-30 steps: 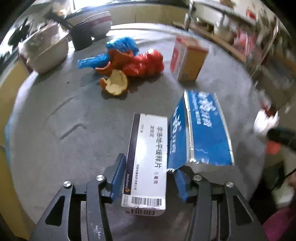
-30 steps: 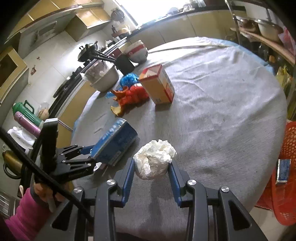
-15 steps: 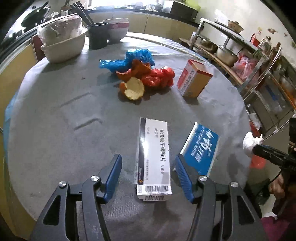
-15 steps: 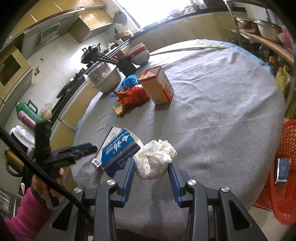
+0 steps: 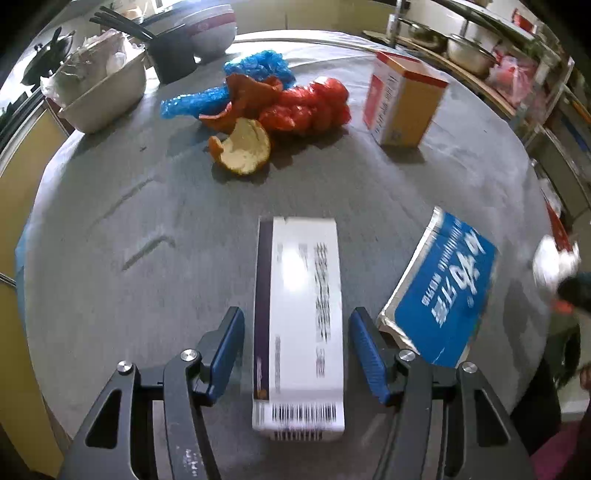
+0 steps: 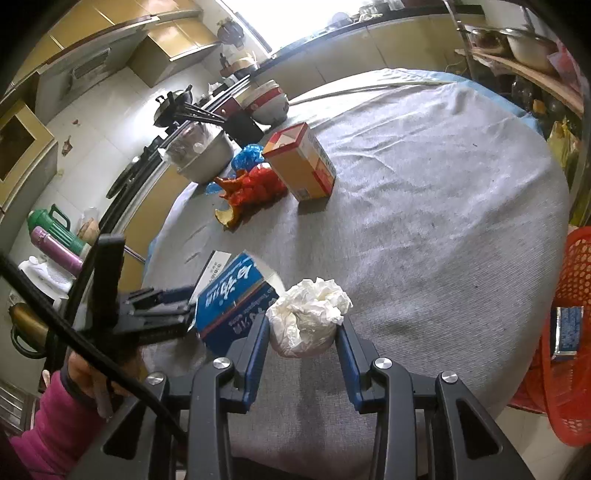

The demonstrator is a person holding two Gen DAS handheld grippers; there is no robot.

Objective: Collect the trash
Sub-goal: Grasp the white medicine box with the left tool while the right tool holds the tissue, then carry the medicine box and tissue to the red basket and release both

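A white medicine box [image 5: 303, 314] lies flat on the grey round table [image 5: 110, 221]. My left gripper [image 5: 295, 317] straddles its near half, open, with a gap showing on each side of the box. A blue box [image 5: 443, 291] lies just right of it. My right gripper [image 6: 303, 325] is shut on a crumpled white tissue [image 6: 306, 317], held above the table's near edge. Orange peel [image 5: 243, 147], a red net bag [image 5: 306, 107] and a blue net bag [image 5: 255, 68] are heaped farther back, beside an upright orange carton [image 5: 402, 103].
A metal basin [image 5: 103, 96], a dark cup of chopsticks [image 5: 173, 59] and a bowl [image 5: 210, 29] stand at the table's far left edge. An orange mesh basket [image 6: 569, 332] with a blue packet in it sits on the floor to the right. A hand in a pink sleeve [image 6: 55, 424] holds the left gripper.
The blue box, earlier propped against the left gripper's right finger, now lies flat to the right. The left gripper pulled back, then came down around the white box, jaws slightly wider. The right gripper kept still.
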